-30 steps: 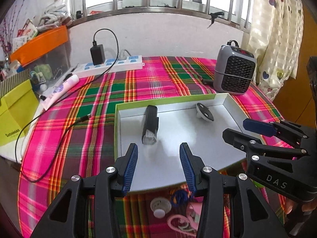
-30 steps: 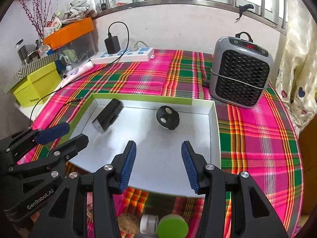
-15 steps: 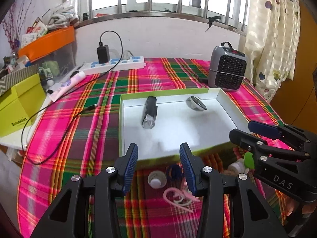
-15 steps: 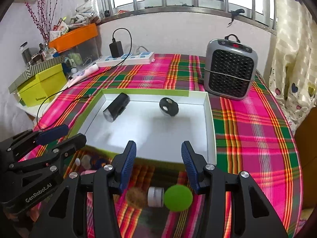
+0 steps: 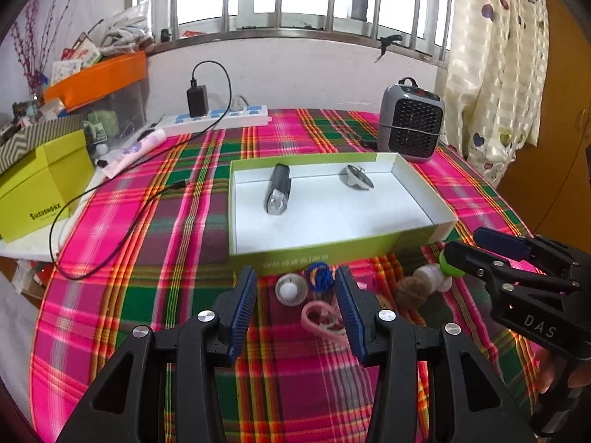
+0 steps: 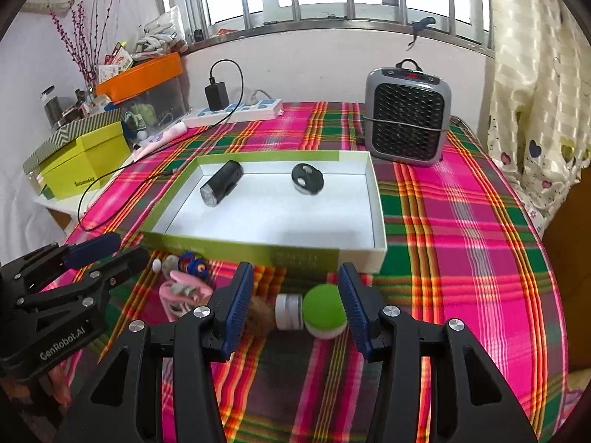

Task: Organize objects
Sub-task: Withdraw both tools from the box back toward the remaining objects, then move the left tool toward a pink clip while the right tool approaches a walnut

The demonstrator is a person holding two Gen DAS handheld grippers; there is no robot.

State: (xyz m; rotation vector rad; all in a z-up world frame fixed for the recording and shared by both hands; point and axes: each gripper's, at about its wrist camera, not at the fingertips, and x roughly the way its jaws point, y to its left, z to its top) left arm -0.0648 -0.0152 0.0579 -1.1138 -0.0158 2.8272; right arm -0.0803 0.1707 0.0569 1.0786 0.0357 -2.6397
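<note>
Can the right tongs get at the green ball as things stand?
Probably yes: the green ball lies uncovered on the cloth between the open right tongs, though a small white jar touches its left side.

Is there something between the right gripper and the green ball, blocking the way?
Nothing visible does. The green ball lies on the cloth just ahead of the open right gripper, with a white cap touching its left side.

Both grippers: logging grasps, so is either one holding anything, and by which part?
Nothing is held: the left gripper and right gripper stand open above the plaid tablecloth.
</note>
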